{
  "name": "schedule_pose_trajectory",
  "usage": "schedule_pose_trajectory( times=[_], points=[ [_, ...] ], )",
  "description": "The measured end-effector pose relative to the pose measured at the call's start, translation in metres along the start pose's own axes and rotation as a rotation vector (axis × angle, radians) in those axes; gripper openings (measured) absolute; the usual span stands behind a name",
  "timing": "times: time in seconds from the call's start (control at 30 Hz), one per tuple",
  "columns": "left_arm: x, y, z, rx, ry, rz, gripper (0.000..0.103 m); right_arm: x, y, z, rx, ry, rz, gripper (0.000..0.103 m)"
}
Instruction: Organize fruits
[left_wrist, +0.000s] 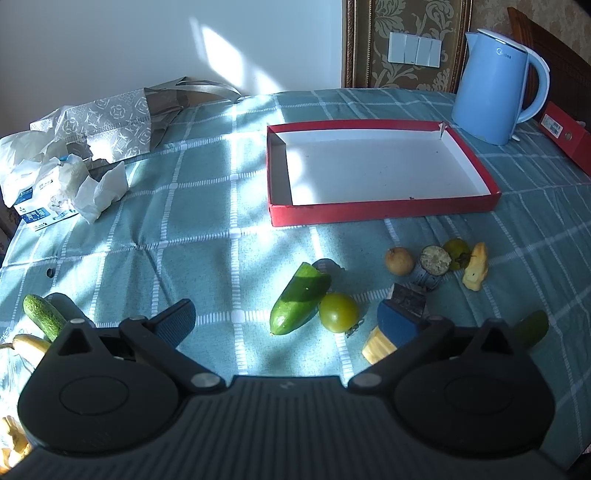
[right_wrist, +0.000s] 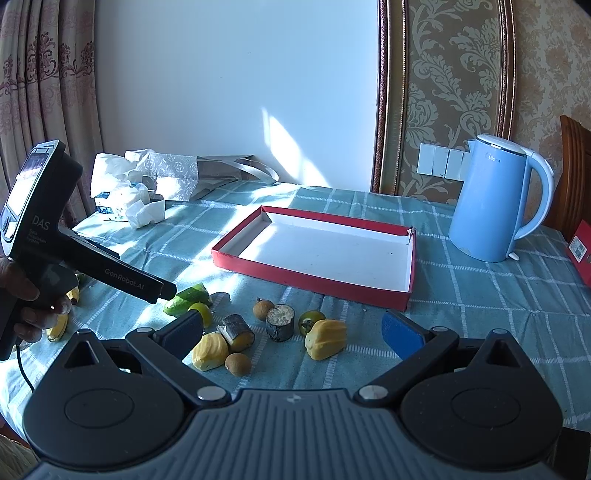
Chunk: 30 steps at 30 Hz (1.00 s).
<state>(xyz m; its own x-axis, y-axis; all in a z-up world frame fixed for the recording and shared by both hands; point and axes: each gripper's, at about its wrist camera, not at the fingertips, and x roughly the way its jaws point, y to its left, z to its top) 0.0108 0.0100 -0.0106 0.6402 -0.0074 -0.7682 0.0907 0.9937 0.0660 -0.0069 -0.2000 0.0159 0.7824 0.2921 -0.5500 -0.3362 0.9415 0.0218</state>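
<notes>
A shallow red box (left_wrist: 380, 212) (right_wrist: 306, 275) with a white inside lies empty on the checked cloth. In front of it lie a cut cucumber piece (left_wrist: 299, 297) (right_wrist: 186, 297), green tomatoes (left_wrist: 339, 312) (right_wrist: 311, 320), brown round fruits (left_wrist: 399, 260) (right_wrist: 238, 363), dark cut stem pieces (left_wrist: 434, 266) (right_wrist: 279, 325) and yellow jackfruit pieces (left_wrist: 476, 267) (right_wrist: 327, 338). My left gripper (left_wrist: 291, 317) is open and empty above the cucumber piece and tomato; it shows in the right wrist view (right_wrist: 162, 291). My right gripper (right_wrist: 295, 326) is open and empty above the fruits.
A blue kettle (left_wrist: 498, 85) (right_wrist: 498, 199) stands right of the box. A patterned bag (left_wrist: 110, 122) and tissue pack (left_wrist: 48, 184) lie at the far left. A whole cucumber (left_wrist: 42, 315) and bananas (right_wrist: 59, 326) lie at the near left. A red folder (left_wrist: 569, 136) lies at the right edge.
</notes>
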Motion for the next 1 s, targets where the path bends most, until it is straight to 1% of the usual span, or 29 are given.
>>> schedule_pose_trajectory(
  times=[1.0],
  points=[
    [0.0012,0.0002,-0.0006,0.003,0.003,0.002,0.103,0.0013,0.0010,-0.0006,0.001,0.006,0.002,0.103]
  ],
)
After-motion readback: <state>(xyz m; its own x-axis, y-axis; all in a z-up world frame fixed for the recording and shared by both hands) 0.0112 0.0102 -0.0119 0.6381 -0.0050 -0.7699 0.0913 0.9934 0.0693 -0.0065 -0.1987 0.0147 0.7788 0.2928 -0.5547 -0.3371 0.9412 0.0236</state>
